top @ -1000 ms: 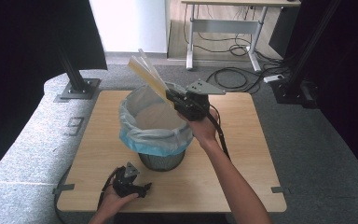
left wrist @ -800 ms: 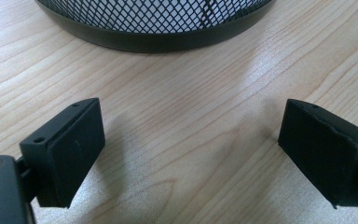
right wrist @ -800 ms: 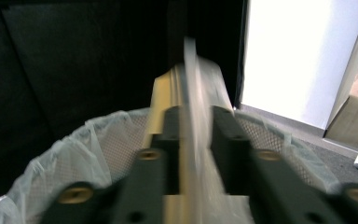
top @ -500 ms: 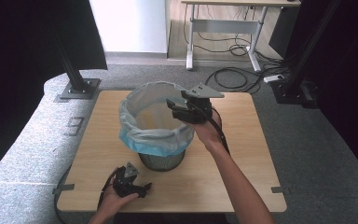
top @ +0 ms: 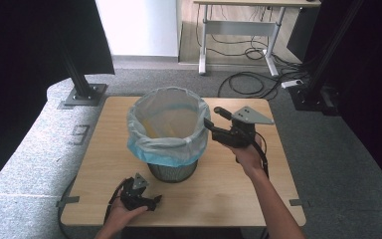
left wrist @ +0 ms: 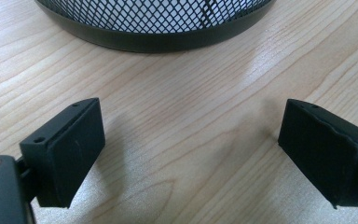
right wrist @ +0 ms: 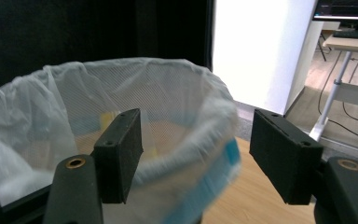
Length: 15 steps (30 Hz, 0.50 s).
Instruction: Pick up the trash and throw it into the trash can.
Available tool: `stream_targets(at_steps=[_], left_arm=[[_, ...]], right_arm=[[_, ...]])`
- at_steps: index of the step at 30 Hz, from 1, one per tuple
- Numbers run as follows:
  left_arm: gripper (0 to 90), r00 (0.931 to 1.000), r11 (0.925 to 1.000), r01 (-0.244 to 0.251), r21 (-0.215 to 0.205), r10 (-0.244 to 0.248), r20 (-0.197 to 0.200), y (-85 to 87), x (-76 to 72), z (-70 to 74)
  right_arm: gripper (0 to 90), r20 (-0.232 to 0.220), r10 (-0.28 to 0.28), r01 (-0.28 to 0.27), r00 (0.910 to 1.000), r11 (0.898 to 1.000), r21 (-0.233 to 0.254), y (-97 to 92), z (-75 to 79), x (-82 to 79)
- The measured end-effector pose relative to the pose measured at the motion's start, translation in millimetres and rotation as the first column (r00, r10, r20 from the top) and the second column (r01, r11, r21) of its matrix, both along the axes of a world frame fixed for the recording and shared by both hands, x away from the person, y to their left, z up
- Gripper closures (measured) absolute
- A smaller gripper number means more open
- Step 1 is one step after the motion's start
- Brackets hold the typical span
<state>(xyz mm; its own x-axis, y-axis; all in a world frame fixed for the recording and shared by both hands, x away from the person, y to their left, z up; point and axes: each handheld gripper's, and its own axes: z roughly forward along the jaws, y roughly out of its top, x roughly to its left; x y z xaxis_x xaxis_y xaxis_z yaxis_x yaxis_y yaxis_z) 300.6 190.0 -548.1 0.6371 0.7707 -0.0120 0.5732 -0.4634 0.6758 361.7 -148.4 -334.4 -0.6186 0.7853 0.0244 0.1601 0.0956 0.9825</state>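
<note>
A black mesh bin lined with a translucent white and blue bag stands mid-table. Something flat and yellowish lies inside the bag, also visible in the right gripper view. My right gripper hovers just right of the bag's rim and points at it. Its jaws have just been opening, and they stand open with nothing between the pads. My left gripper rests on the table in front of the bin. It is open over bare wood, with the bin's mesh base just ahead.
The wooden table has free room to the right and front of the bin. Black curtains and a stand base are at the back left. A desk frame and cables lie on the floor behind.
The right gripper let go of the yellowish flat thing, which dropped into the bag. Its jaws opened and it moved right and down from over the bin. The left gripper stayed put.
</note>
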Motion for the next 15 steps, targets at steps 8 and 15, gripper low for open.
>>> stream_targets(at_steps=[8, 15], left_arm=[[6.7, 1.0, 1.0, 0.0, 0.0, 0.0, 0.0, 0.0, 0.0, 0.0], [6.5, 1.0, 1.0, -0.001, 0.002, 0.001, 0.001, -0.2, 0.1, 0.0]], right_arm=[[32.7, -0.028, -0.04, 0.04, 0.9988, 0.999, 0.015, -40.2, -32.1, -11.0], [30.7, -0.049, -0.054, 0.055, 0.9973, 0.998, 0.015, -53.1, -45.6, -11.7]])
